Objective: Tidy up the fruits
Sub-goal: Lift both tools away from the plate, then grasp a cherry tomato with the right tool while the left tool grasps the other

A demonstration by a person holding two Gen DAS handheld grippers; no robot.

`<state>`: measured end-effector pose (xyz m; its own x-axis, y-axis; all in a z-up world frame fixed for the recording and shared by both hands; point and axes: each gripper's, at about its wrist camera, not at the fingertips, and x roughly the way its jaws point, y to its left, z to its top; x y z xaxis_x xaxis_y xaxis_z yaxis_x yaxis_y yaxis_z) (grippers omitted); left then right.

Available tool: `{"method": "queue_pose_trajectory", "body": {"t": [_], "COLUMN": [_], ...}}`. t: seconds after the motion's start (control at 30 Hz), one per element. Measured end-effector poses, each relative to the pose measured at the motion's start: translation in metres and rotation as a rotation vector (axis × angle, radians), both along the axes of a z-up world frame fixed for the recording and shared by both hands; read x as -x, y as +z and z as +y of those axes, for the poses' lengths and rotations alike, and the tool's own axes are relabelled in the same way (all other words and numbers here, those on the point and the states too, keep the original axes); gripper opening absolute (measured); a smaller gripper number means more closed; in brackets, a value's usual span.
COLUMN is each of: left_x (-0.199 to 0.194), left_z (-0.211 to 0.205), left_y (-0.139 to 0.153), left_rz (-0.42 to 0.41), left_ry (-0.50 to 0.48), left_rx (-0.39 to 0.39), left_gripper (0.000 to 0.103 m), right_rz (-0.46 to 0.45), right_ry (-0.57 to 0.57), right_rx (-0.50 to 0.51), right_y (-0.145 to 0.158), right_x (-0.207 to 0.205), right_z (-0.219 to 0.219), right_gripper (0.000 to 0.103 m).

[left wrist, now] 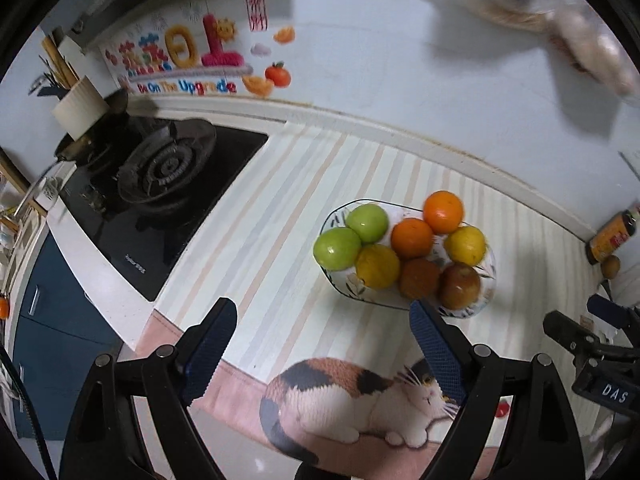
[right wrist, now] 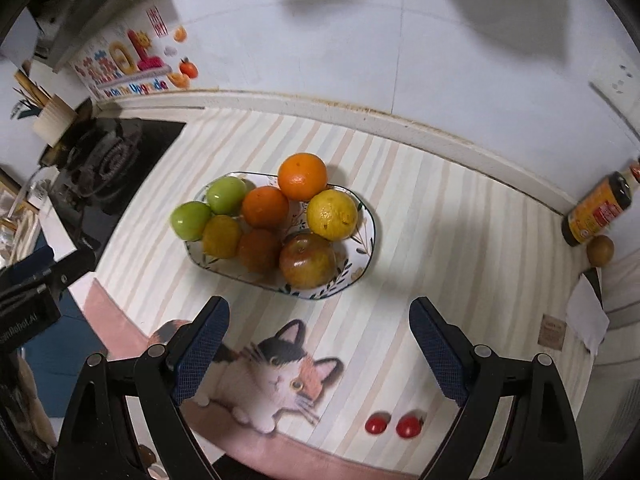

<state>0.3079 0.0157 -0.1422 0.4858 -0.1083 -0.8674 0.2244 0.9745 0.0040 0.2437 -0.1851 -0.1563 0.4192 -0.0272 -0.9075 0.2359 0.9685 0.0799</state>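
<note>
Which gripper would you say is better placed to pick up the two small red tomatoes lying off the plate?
Probably the right gripper: both tomatoes lie just below its open fingers. From the left gripper, only one red bit shows, beyond its right finger.

Fruits (right wrist: 264, 206) in plate (right wrist: 370, 240) on mat (right wrist: 440, 220), stove (right wrist: 108, 168) left.

Two green apples (right wrist: 208, 208), perhaps three oranges (right wrist: 280, 196).

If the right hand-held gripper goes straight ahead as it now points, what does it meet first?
Probably the plate of fruit, at its near rim by the apple. The open right hand-held gripper has only bare mat before that; depth is uncertain.
</note>
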Motion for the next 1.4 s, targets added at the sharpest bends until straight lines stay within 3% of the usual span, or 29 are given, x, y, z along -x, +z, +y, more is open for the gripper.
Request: {"method": "queue_pose_trajectory", "body": {"t": [0.43, 0.7, 1.17, 1.2, 1.23, 1.4], "left_x": [0.084, 0.11, 0.122, 0.122, 0.12, 0.112], "left_z": [0.007, 0.008, 0.01, 0.008, 0.005, -0.021], "left_y": [0.075, 0.095, 0.093, 0.092, 0.09, 0.07], "left_rz": [-0.151, -0.177, -0.183, -0.178, -0.173, -0.134], "left_ry": [-0.042, -0.061, -0.081, -0.09, -0.098, -0.134], "left_rx": [0.06, 0.084, 0.073, 0.073, 0.071, 0.042], "left_gripper": [0.088, 0.088, 0.088, 0.089, 0.102, 0.103], "right_rz": [-0.156, -0.213, -0.233, -0.239, -0.239, -0.166], "right_ry": [-0.003, -0.002, -0.044, -0.059, -0.071, -0.161], "right_rx": [0.02, 0.029, -0.014, -0.037, -0.049, -0.094], "right_y": [0.087, 0.119, 0.118, 0.115, 0.112, 0.074], "right_x": [0.091, 0.12, 0.133, 0.134, 0.134, 0.134], "right_z": [0.023, 0.031, 0.03, 0.024, 0.019, -0.032], "right_gripper": [0.094, 0.094, 0.095, 0.098, 0.098, 0.098]}}
